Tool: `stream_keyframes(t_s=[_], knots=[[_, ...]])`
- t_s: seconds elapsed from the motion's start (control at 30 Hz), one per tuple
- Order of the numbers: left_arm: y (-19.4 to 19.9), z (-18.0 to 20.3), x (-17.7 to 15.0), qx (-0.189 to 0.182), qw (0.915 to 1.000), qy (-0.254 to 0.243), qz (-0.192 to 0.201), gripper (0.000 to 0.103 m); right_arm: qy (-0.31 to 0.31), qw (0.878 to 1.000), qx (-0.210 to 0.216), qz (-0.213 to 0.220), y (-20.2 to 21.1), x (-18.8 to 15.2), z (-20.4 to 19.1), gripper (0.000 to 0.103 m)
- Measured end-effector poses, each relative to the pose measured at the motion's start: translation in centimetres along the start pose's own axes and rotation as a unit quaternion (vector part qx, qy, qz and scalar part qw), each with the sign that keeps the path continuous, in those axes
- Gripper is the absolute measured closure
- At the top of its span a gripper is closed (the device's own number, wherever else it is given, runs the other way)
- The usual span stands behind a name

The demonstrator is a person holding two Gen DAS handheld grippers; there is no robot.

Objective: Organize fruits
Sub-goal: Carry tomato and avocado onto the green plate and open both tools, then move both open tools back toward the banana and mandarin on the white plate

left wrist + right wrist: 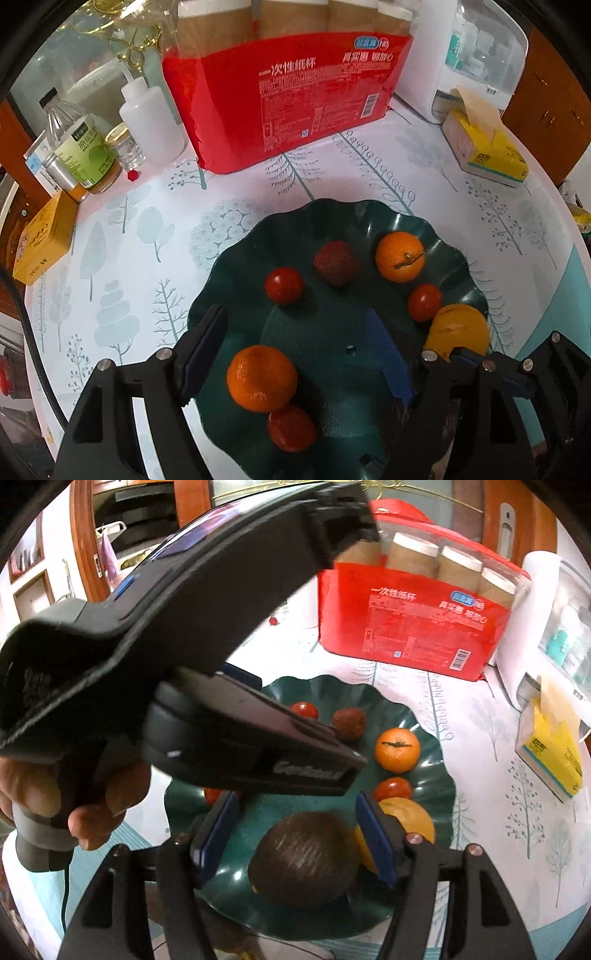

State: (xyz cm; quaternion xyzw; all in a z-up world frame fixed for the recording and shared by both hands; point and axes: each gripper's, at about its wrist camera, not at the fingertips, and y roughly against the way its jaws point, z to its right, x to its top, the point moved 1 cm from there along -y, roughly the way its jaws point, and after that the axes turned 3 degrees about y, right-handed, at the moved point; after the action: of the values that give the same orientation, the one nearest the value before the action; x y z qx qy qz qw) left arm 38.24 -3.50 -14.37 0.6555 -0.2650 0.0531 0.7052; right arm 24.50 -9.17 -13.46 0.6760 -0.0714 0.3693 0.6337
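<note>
Dark-green scalloped plate (229, 266), on tree-print tablecloth (122, 236). Contents: mandarins, cherry tomatoes, one dark-brown avocado-like fruit (306, 856).
Right gripper (299, 834): jaws apart, straddling the brown fruit; pads appear clear of its skin. Fruit's long axis runs roughly across the gap.
Left gripper (295, 354): jaws wide, empty; mandarin (261, 378) on the plate between them, nearer the left finger.
</note>
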Motion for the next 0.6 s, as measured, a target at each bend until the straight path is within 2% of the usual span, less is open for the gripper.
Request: stream_keyframes(t_s=[0.33, 0.6], knots=[[5.0, 0.4, -0.7, 0.008, 0.9997, -0.006, 0.023, 0.026, -0.011, 1.000, -0.022, 0.008, 3.5, -0.2, -0.1, 0.036], [11.7, 0.6, -2.2, 0.011, 0.9986, -0.008, 0.052, 0.025, -0.024, 0.999, -0.037, 0.017, 8.4, -0.5, 0.3, 0.036]])
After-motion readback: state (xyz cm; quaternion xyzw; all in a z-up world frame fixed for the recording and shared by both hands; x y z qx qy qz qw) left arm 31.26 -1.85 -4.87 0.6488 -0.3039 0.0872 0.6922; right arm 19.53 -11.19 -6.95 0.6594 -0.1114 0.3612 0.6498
